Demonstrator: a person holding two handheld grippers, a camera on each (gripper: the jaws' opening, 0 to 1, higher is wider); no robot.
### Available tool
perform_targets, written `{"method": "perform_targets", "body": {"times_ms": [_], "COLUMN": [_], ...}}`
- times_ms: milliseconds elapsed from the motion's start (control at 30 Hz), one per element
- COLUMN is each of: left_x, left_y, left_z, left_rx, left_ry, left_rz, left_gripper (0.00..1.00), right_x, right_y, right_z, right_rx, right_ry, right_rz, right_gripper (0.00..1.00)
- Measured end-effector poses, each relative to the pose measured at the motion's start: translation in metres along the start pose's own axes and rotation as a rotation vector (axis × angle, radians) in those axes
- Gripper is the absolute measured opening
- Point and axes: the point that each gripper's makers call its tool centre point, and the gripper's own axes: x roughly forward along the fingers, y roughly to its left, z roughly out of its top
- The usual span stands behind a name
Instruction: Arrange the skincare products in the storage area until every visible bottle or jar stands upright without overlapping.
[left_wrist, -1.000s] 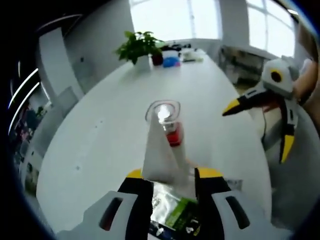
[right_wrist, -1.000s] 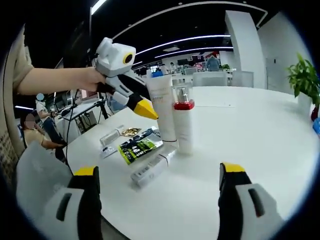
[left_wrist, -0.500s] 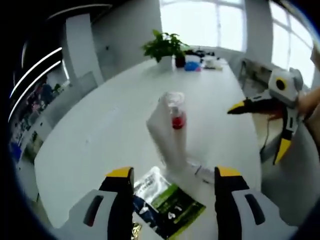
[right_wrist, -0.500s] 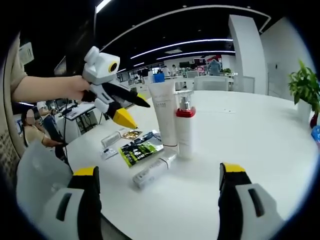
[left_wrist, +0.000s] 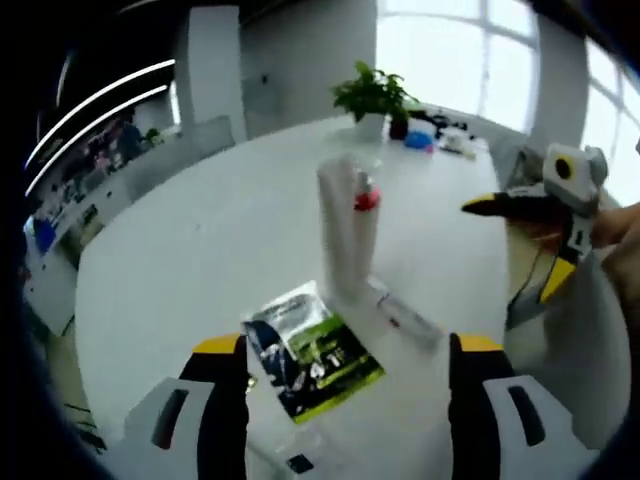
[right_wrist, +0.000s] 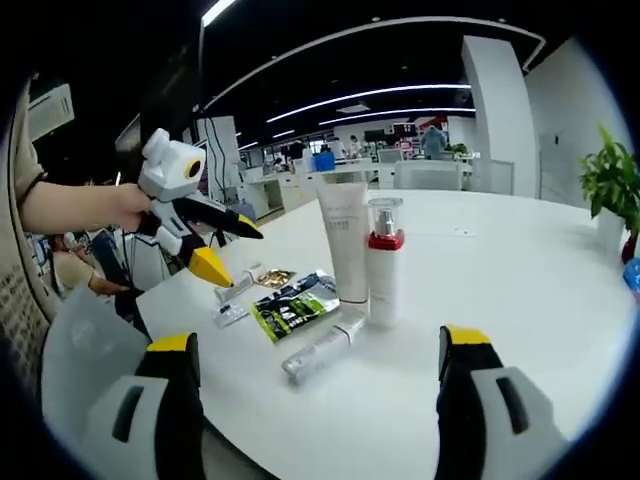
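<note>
Looking along my right gripper (right_wrist: 312, 400), open and empty, I judge the small tube (right_wrist: 322, 347) lying flat just before the two upright bottles (long axis slanting left to right) nearer to it than to my left gripper (right_wrist: 215, 248), also open.

You are working in a large open-plan office at a long white bench (left_wrist: 200, 250) with a rounded end. At its far end stands a potted plant (left_wrist: 375, 95) before tall bright windows (left_wrist: 460, 45). A broad white pillar (right_wrist: 495, 110) rises beyond the bench's far edge. Curved light strips (right_wrist: 370, 92) run across the dark ceiling, above rows of desks (right_wrist: 290, 180) farther back in the room.
</note>
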Motion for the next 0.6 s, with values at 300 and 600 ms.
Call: {"method": "perform_targets", "body": {"times_ms": [300, 600], "left_x": [-0.034, -0.063], "left_y": [-0.002, -0.013], "left_z": [-0.032, -0.058], "left_rx": [-0.135, -0.232], "left_ry": [-0.031, -0.053], "left_rz": [0.106, 0.163], "left_gripper": [0.94, 0.97], "right_x": [-0.009, -0.012], "right_y": [0.014, 0.024], "right_z": [0.011, 0.016], "right_rx": [-0.003, -0.009], "right_ry": [-0.026, -0.033], "right_rz": [0.009, 0.025], "right_gripper": [0.99, 0.99]}}
